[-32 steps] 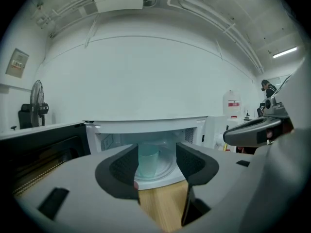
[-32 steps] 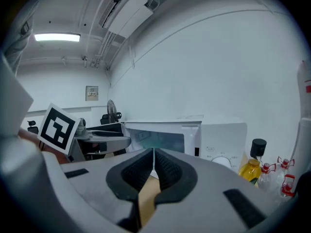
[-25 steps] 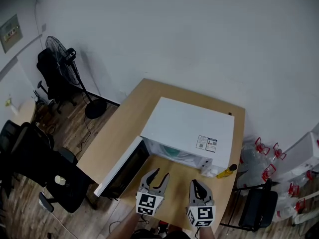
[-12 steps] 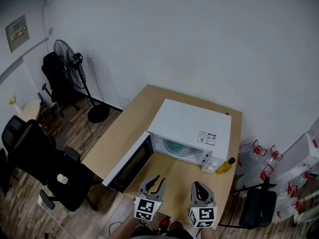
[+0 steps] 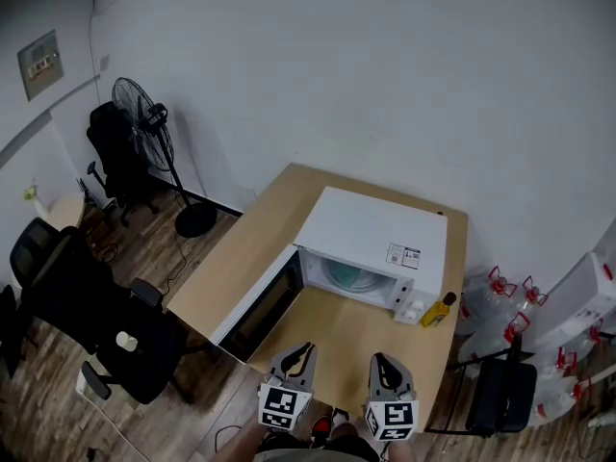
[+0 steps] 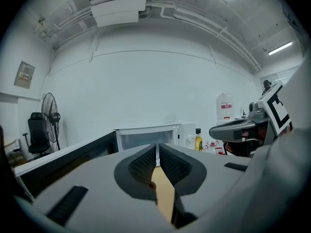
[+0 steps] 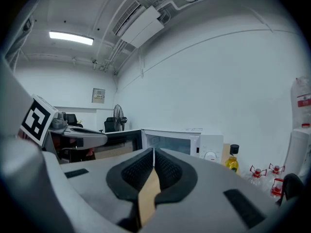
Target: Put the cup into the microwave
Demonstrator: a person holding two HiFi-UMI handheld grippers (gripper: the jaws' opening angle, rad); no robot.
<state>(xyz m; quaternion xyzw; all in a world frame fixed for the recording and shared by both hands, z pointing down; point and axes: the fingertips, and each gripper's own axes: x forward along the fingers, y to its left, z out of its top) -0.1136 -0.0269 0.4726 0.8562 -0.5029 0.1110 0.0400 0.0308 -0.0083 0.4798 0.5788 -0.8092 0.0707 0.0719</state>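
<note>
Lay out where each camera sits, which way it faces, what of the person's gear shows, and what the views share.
Head view: on the person's head, looking steeply down at the table and open microwave; left gripper and right gripper at the bottom edge.
Left gripper view: on the left gripper, facing nearly level along its shut jaws at the microwave; right gripper at right.
Right gripper view: on the right gripper, likewise along shut jaws; left gripper at left.
Shared: all show the microwave and yellow bottle.
</note>
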